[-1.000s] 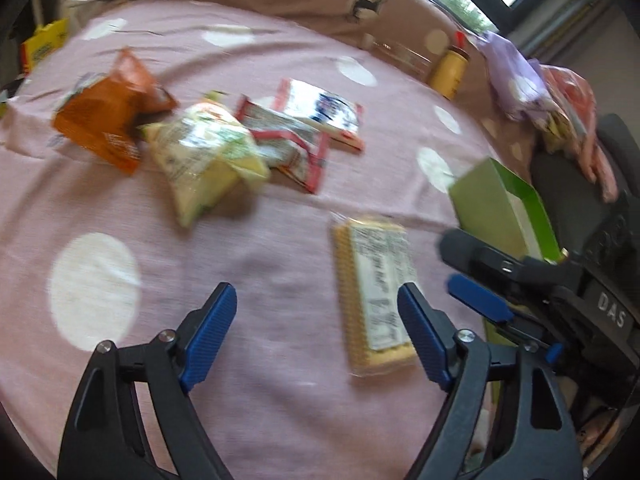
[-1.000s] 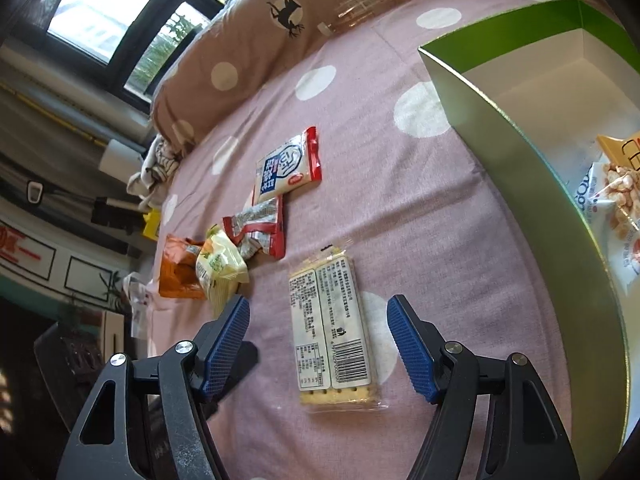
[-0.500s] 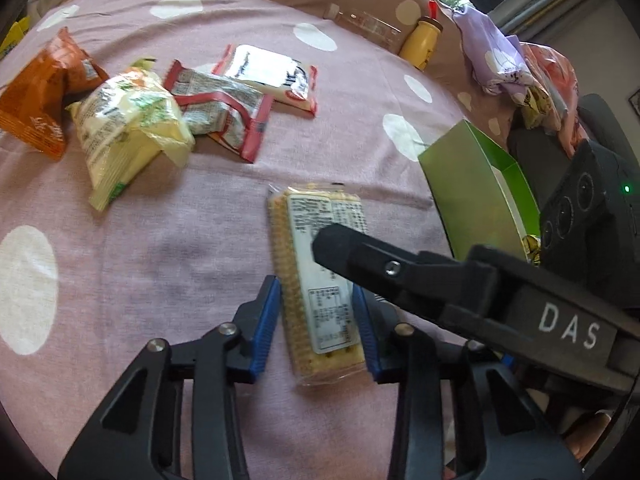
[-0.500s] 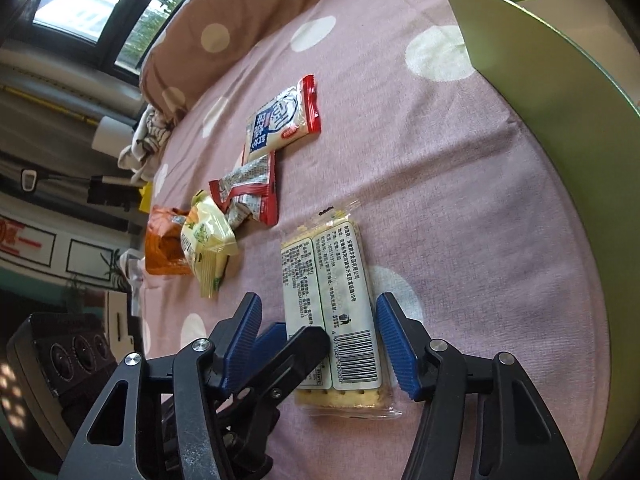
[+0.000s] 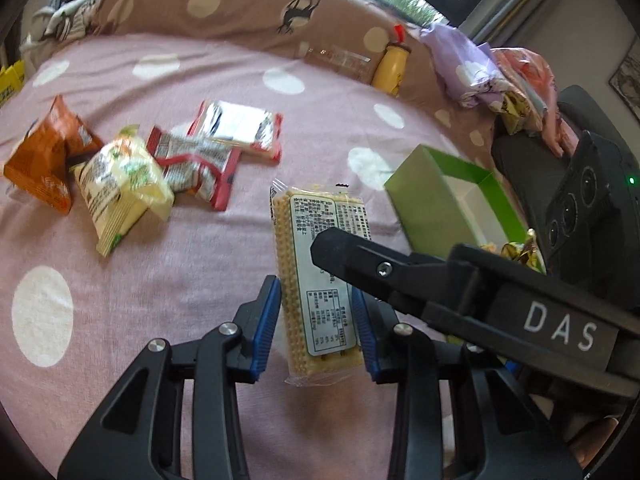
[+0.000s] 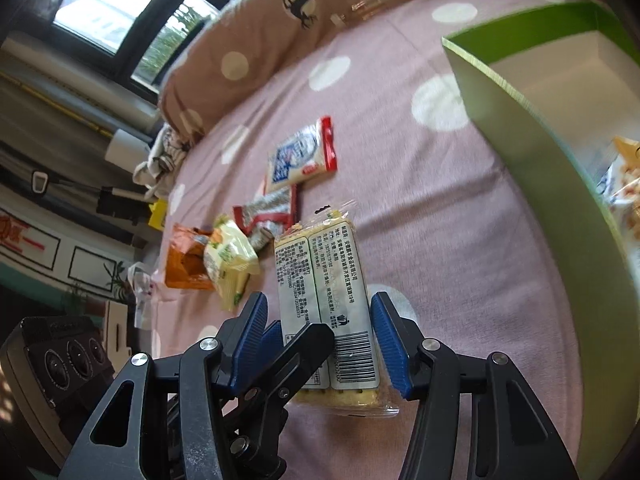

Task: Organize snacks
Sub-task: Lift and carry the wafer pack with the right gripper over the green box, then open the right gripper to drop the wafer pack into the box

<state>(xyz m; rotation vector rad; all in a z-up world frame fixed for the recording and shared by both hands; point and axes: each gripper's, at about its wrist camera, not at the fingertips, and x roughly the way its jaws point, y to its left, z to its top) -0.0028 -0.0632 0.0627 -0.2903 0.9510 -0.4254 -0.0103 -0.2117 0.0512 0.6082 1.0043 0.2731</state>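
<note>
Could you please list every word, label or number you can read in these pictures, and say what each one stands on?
"DAS": white letters on the black body of the right gripper, seen from the left wrist.
Cracker packet: white label with printed lines and a barcode, too small to read.
Red-edged white snack packet: blue brand mark, too blurred to read.
Orange bag and yellow bag: print too blurred to read.

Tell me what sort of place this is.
Most likely a bedroom at home. The snacks lie on a pink polka-dot bedsheet, a brown deer-print bolster pillow runs along the far edge under a window, and crumpled clothes are heaped at one corner.
</note>
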